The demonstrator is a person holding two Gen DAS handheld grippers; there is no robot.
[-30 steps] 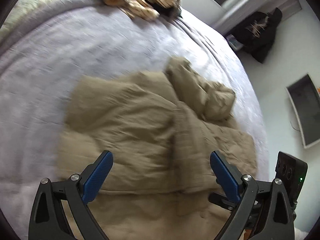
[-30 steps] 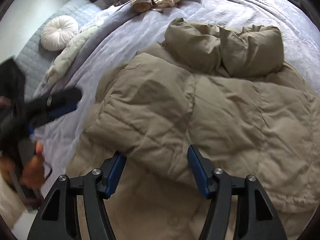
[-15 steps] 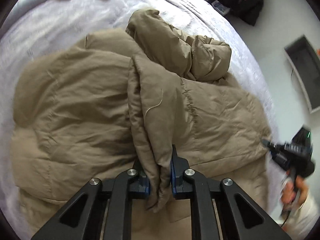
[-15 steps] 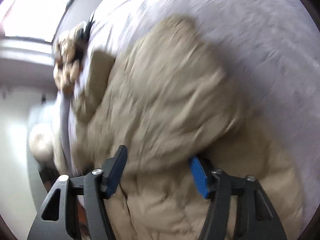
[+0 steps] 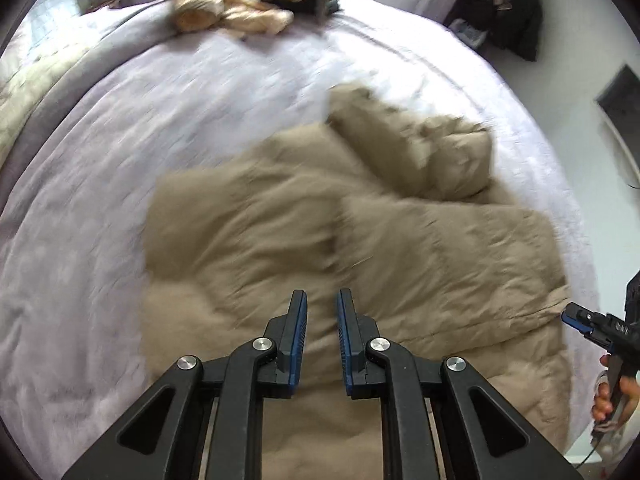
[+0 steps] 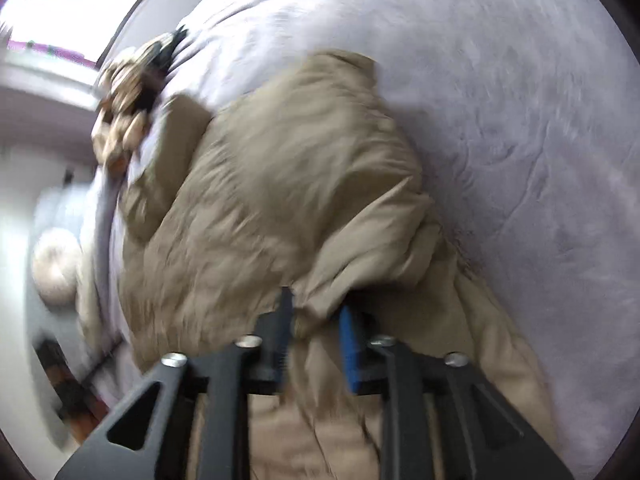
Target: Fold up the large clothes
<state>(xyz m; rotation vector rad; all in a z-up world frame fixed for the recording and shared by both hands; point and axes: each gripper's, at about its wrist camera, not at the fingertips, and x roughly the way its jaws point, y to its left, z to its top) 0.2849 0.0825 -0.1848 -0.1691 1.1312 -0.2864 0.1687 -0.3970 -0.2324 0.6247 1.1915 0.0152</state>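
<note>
A: Tan puffy coat (image 5: 360, 240) on the bed (image 5: 200, 120), straight ahead of the left tongs (image 5: 322, 312). Long axis runs from under those tongs away toward the far right; the bunched end (image 5: 424, 152), hood or collar, can't tell which, points away from them.

B: Material?

A: Quilted, padded, matte, stitched in panels, wrinkled. The bedcover is pale lilac, soft, faintly creased. Frames are blurred, so no finer detail.

B: Left tongs?

A: Fingers (image 5: 298, 332) close together with a narrow gap, nothing between them, coat below and ahead. Blue ribbed pads on black arms.

B: Right tongs (image 6: 316, 320)?

A: Pinching a thick fold of the coat's edge, cloth wedged between the blue pads. The rest of the coat (image 6: 260, 200) spreads ahead and to their left, bare bedcover (image 6: 520, 160) to their right.

B: Anything else?

A: Heap of beige and dark clothes (image 5: 240, 0) far beyond the left tongs, well apart from the coat. Round cream cushion (image 6: 56, 264) far left of the right tongs.
</note>
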